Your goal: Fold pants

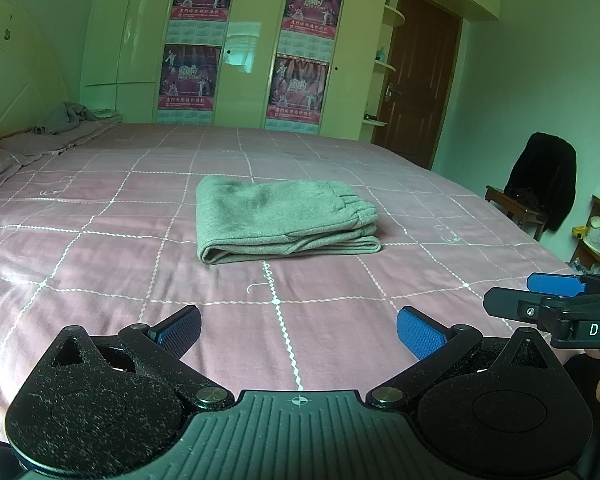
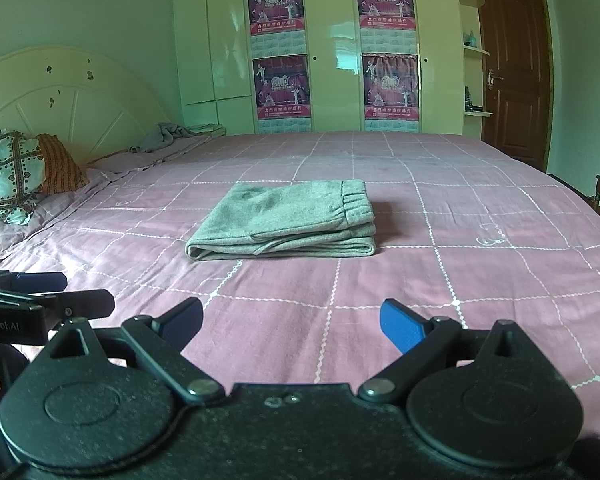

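Lying folded into a neat stack, the pants [image 1: 284,220] sit near the middle of the bed [image 1: 100,264], on its pink sheet with a white grid. Their elastic waistband is at the right end of the stack and the rounded fold at the left; the layered edges face the cameras.

Both claws hang above the near part of the bed, well apart from the pants. The left claw [image 1: 299,330] has its blue pads spread wide, with nothing between them. The right claw [image 2: 292,326] is likewise spread wide and grips nothing. Each shows at the edge of the other's view, so the two are side by side.

Behind the bed stands a pale wardrobe [image 2: 332,40] carrying four posters [image 2: 282,86]. A brown door [image 2: 512,64] is to its right. A headboard [image 2: 60,96] and pillows [image 2: 16,172] are at the left end of the bed, and a chair [image 1: 540,196] draped in dark cloth stands at the right.
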`<state>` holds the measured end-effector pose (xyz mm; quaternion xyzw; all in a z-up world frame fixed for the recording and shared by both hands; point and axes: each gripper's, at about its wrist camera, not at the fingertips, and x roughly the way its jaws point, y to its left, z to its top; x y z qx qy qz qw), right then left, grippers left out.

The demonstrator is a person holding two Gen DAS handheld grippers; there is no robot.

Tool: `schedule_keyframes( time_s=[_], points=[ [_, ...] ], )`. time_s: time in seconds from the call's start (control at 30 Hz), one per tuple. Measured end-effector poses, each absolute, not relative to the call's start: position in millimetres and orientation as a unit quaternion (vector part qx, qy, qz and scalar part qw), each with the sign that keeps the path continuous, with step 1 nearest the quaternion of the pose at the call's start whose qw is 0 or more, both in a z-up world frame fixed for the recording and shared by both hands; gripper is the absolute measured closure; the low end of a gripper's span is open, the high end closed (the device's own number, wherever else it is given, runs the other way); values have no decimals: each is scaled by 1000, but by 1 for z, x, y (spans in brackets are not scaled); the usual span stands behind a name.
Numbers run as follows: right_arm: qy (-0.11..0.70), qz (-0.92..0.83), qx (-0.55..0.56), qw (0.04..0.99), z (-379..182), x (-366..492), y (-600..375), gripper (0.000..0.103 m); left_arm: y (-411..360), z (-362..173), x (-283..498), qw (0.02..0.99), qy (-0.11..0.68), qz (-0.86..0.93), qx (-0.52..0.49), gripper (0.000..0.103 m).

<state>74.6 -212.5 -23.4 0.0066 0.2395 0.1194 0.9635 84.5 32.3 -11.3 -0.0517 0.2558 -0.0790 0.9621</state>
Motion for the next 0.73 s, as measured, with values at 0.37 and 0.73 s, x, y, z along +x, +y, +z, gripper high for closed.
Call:
schedule_keyframes(
  time_s=[0.37, 0.73],
  points=[
    [240, 121, 4, 963, -23, 75, -212, 7, 30, -8, 81, 964, 249, -78, -50, 0],
    [240, 125, -3, 963, -24, 76, -215, 7, 31, -6, 79, 967, 239, -61, -60, 0]
  ],
)
